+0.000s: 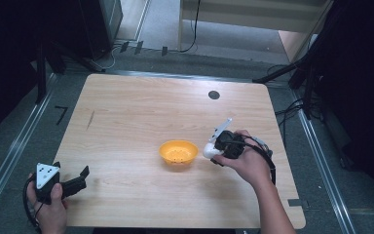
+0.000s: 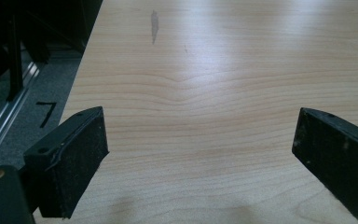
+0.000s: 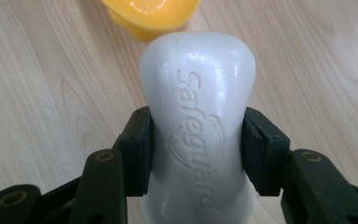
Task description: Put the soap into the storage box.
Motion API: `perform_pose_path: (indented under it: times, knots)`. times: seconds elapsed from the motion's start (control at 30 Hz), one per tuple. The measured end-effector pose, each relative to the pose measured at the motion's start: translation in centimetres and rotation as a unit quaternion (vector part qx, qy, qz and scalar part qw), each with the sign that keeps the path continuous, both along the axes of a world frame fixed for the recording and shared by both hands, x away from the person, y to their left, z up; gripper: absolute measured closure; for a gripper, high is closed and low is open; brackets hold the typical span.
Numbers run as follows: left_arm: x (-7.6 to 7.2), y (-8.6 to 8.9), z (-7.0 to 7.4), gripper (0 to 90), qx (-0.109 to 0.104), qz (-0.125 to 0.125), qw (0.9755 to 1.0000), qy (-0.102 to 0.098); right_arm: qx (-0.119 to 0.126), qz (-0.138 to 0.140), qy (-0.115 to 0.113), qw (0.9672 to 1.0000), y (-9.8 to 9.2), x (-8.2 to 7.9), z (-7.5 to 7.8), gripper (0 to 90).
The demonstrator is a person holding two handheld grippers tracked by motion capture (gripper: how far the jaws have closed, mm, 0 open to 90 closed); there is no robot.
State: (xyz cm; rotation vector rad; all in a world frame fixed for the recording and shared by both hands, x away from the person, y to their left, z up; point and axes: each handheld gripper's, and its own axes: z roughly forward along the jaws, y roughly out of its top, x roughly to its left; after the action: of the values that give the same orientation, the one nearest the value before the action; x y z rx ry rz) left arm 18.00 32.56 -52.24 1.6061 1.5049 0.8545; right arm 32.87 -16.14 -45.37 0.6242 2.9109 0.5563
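The work surface is a light wood-grain table (image 1: pixel 126 112) with rounded corners, 1 round dark spot near its far edge and 1 short dark streak at its left. Grey floor, metal rails and black frames surround it; cables lie beyond the far edge.

The right gripper (image 3: pixel 196 149) clamps a white soap bar (image 3: pixel 198 121) between its 2 black pads, 1 on each long side. In the high view the bar (image 1: pixel 210 151) sits just right of the orange bowl (image 1: pixel 178 152), apart from it. Its long axis runs along the jaws, the free rounded end pointing toward the bowl (image 3: pixel 151 16).

The bar is smooth, glossy and waisted, with embossed "Safeguard" lettering. The bowl is shallow, round plastic.

The left gripper (image 2: pixel 200 154) stands wide open over bare wood at the near-left corner.
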Motion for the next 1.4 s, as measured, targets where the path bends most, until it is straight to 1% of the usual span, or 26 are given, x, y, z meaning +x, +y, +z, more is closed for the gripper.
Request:
perform_pose_path:
  times: [0.13, 0.17, 0.27, 0.3, 0.37, 0.4, 0.67, 0.7, 0.77, 0.8, 0.83, 0.97, 1.07, 1.27, 1.3, 1.4]
  knots:
    - [0.0, 0.0, 0.0, 3.7, -0.001, 0.0, 1.0, -0.001, 0.001, 0.011, -0.002, 0.9999, 0.7, 0.4, 0.5, 50.9]
    - [0.0, 0.0, 0.0, 3.7, -0.001, 0.0, 1.0, 0.0, -0.003, 0.01, -0.001, 0.9999, 1.0, 0.4, 0.6, 50.9]
    - [0.0, 0.0, 0.0, 3.7, 0.0, -0.001, 1.0, 0.001, -0.003, 0.028, -0.008, 0.9996, 1.6, 0.6, 0.7, 50.9]
    - [0.0, 0.0, 0.0, 3.7, 0.0, -0.001, 1.0, 0.0, -0.004, 0.025, -0.007, 0.9997, 1.9, 0.6, 0.8, 50.9]
    - [0.0, 0.0, 0.0, 3.7, 0.001, -0.001, 1.0, 0.002, -0.003, 0.035, -0.009, 0.9993, 2.3, 0.8, 1.0, 50.9]
    - [0.0, 0.0, 0.0, 3.7, 0.001, -0.001, 1.0, 0.002, -0.003, 0.033, -0.007, 0.9994, 2.5, 0.7, 1.1, 50.9]
    - [0.1, 0.0, 0.0, 3.7, 0.001, -0.002, 1.0, 0.003, -0.007, 0.07, -0.013, 0.9975, 4.6, 1.2, 1.6, 50.9]
    - [0.1, 0.0, 0.0, 3.7, 0.0, -0.002, 1.0, 0.002, -0.006, 0.069, -0.013, 0.9975, 4.9, 1.2, 1.6, 50.9]
    - [0.1, 0.0, 0.0, 3.7, -0.001, -0.001, 1.0, 0.001, -0.004, 0.078, -0.013, 0.9968, 5.5, 1.4, 1.6, 50.9]
    - [0.1, 0.0, 0.0, 3.7, -0.001, -0.002, 1.0, 0.001, -0.007, 0.077, -0.012, 0.9969, 5.7, 1.4, 1.6, 50.9]
    - [0.1, 0.0, 0.0, 3.7, -0.001, -0.002, 1.0, 0.002, -0.007, 0.084, -0.014, 0.9964, 6.0, 1.5, 1.5, 50.9]
    - [0.1, 0.0, 0.0, 3.7, -0.001, -0.001, 1.0, 0.001, -0.01, 0.09, -0.014, 0.9958, 7.1, 1.6, 1.5, 50.9]
    - [0.1, 0.0, 0.0, 3.7, -0.002, -0.001, 1.0, 0.001, -0.011, 0.101, -0.015, 0.9948, 7.9, 1.8, 1.4, 50.9]
    - [0.1, 0.0, 0.0, 3.7, -0.001, -0.001, 1.0, 0.001, -0.016, 0.111, -0.013, 0.9936, 9.1, 2.0, 1.3, 50.9]
    - [0.1, 0.0, 0.0, 3.7, -0.001, -0.001, 1.0, 0.001, -0.015, 0.118, -0.017, 0.9927, 9.3, 2.1, 1.3, 50.9]
    - [0.1, 0.0, 0.0, 3.7, -0.001, -0.002, 1.0, 0.002, -0.016, 0.123, -0.017, 0.9922, 9.9, 2.1, 1.4, 50.9]
